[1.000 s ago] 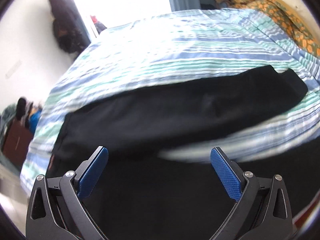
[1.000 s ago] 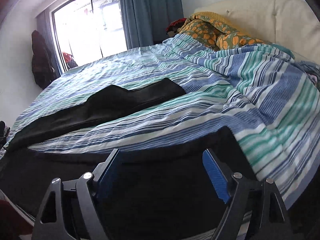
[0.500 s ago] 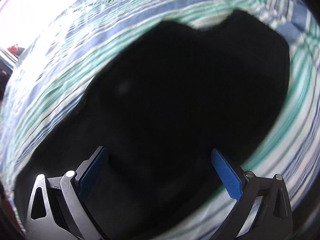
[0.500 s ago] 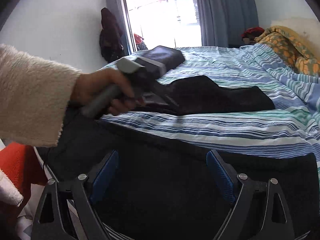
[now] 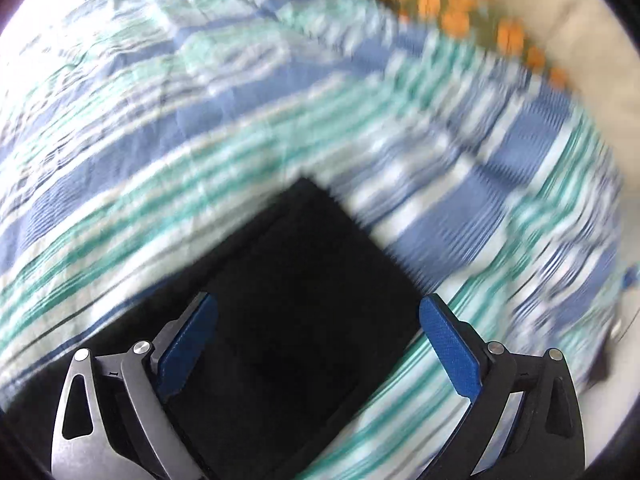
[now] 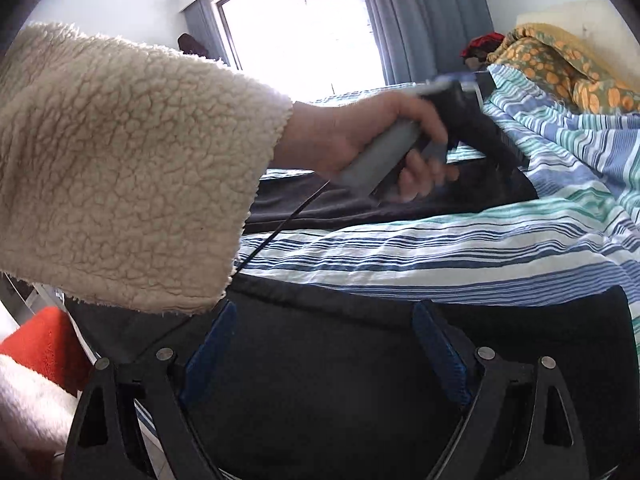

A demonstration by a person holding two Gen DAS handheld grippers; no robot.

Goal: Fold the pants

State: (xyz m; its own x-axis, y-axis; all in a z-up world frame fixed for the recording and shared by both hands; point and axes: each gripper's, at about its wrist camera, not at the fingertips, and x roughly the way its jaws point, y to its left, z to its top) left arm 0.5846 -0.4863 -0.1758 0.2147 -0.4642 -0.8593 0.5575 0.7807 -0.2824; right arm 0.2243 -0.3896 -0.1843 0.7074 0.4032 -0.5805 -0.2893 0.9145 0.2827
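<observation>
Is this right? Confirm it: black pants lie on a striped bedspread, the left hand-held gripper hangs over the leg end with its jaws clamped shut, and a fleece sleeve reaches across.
Not quite. The left hand-held gripper has its jaws wide open, not clamped shut; the left wrist view shows nothing pinched between the blue pads. The rest stands: black pants lie on the striped bedspread, and the fleece sleeve reaches across.

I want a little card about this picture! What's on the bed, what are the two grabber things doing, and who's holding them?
pants: black pants, spread flat on the bed
pant leg end: under the left hand-held gripper, not pinched
bed cover: striped blue, green and white duvet
left hand-held gripper: open, over the leg end
right hand-held gripper: open, over the pants near the bed edge
person: hand in a fluffy cream sleeve
folding: not started
</observation>
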